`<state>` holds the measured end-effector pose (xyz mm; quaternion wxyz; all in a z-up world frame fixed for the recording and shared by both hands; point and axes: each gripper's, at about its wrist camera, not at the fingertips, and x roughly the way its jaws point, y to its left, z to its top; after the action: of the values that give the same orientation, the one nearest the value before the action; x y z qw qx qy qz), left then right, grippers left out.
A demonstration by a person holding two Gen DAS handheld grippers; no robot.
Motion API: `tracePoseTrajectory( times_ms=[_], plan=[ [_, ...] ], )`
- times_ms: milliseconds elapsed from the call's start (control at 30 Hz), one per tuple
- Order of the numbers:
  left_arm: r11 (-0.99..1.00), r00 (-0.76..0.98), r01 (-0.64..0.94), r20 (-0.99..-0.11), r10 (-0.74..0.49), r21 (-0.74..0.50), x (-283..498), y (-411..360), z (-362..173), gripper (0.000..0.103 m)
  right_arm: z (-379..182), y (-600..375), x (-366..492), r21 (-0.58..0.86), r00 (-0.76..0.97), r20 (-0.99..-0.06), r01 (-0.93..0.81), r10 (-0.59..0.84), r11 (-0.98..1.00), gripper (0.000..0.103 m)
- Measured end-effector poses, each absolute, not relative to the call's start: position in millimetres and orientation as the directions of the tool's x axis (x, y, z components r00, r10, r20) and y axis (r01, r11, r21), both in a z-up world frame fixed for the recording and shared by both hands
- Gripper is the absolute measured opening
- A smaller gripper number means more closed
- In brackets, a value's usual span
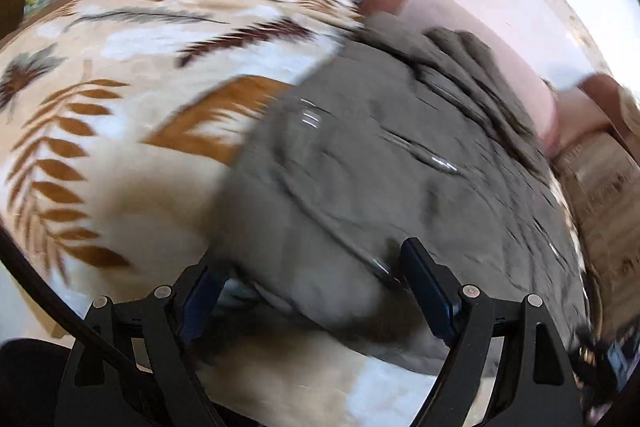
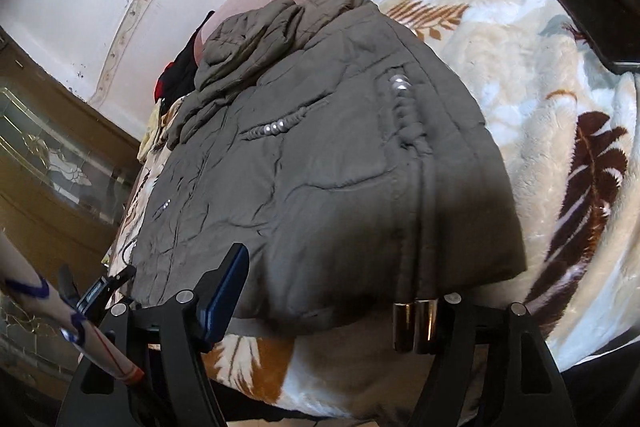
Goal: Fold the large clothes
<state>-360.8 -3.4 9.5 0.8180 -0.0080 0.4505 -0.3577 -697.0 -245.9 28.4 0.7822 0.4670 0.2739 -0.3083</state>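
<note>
On plush leaf-print blanket (image 2: 540,75): puffy quilted grey jacket (image 2: 320,155).

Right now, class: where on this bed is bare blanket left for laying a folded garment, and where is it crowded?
Free: the leaf-print blanket right of the grey jacket, up to the dark flat object. Crowded: behind the hood, by the black and red clothes.

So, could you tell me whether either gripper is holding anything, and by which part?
Nothing is held: the left gripper and right gripper stand wide open, straddling the grey jacket at its hem.
</note>
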Motion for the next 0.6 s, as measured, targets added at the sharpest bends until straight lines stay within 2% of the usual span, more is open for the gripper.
tracePoseTrajectory(
  times_ms=[33, 67, 100, 133, 333, 500, 533, 600],
  plan=[
    [0.737, 0.354, 0.596, -0.72, -0.598, -0.319, -365, -7, 12, 0.071, 31, -246, -697, 0.567, 0.666, -0.708, 0.734, -0.234, 0.375, 0.074],
    [0.737, 0.369, 0.604, -0.712, -0.597, -0.304, -367, -8, 14, 0.068, 36, -247, -697, 0.573, 0.678, -0.688, 0.727, -0.261, 0.378, 0.066],
    [0.742, 0.387, 0.605, -0.707, -0.592, -0.289, -366, -8, 15, 0.06, 41, -247, -698, 0.573, 0.685, -0.669, 0.722, -0.287, 0.388, 0.058],
    [0.749, 0.403, 0.602, -0.704, -0.585, -0.277, -366, -8, 16, 0.054, 45, -248, -697, 0.565, 0.684, -0.665, 0.723, -0.301, 0.397, 0.056],
    [0.762, 0.424, 0.602, -0.713, -0.558, -0.238, -363, -13, 10, 0.052, 18, -256, -689, 0.532, 0.629, -0.734, 0.766, -0.254, 0.361, 0.056],
    [0.767, 0.472, 0.624, -0.709, -0.524, -0.152, -372, -19, 9, 0.052, 20, -252, -680, 0.48, 0.609, -0.748, 0.772, -0.266, 0.417, 0.059],
    [0.766, 0.483, 0.629, -0.706, -0.518, -0.132, -374, -21, 10, 0.052, 20, -251, -680, 0.472, 0.606, -0.749, 0.772, -0.268, 0.425, 0.057],
    [0.764, 0.511, 0.639, -0.694, -0.506, -0.087, -379, -23, 11, 0.052, 26, -248, -680, 0.47, 0.62, -0.735, 0.758, -0.276, 0.452, 0.029]
  ],
)
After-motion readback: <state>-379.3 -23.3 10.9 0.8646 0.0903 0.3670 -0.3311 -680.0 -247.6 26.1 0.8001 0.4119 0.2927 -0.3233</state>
